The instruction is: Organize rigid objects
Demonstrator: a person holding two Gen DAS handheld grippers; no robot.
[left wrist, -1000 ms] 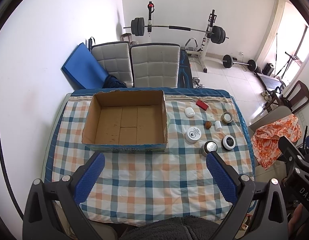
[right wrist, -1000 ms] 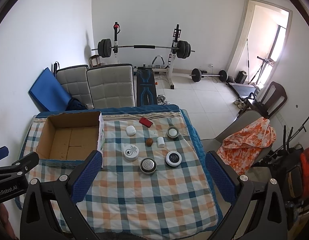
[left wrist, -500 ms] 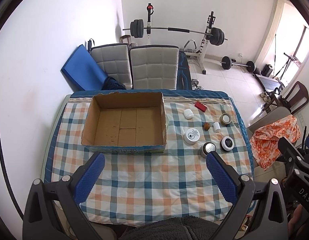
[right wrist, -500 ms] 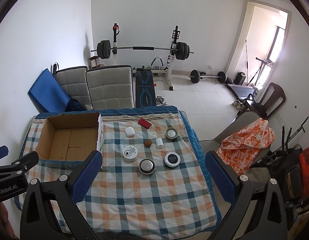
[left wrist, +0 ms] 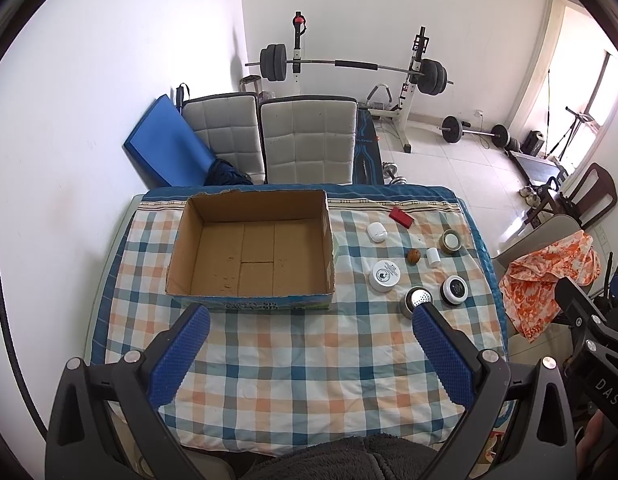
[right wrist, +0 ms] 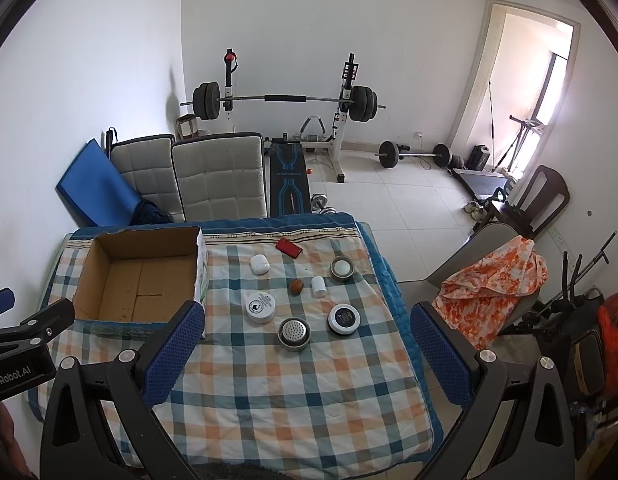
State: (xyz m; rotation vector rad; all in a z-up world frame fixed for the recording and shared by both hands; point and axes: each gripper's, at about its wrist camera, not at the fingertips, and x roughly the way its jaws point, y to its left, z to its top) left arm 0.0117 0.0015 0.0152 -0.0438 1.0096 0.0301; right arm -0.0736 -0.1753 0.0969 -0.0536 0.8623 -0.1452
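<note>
Both the left claw (left wrist: 305,350) and right claw (right wrist: 305,346) hang spread wide and hold nothing above the worktop (left wrist: 309,380). The small items, like the white jar (right wrist: 260,307) and nut (right wrist: 296,286), sit close together right of the empty box (left wrist: 253,252). A wide claw could knock neighbours. The near cloth lies open; the right edge is close.

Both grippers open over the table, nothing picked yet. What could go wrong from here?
1. The small brown nut looks round; it may roll across the soft checked cloth if the fingers nudge it.
2. The white cylinder stands close beside the nut, so grasping either risks bumping the other.
3. The cardboard box has high walls; an item carried low by the right gripper could clip its rim.
</note>
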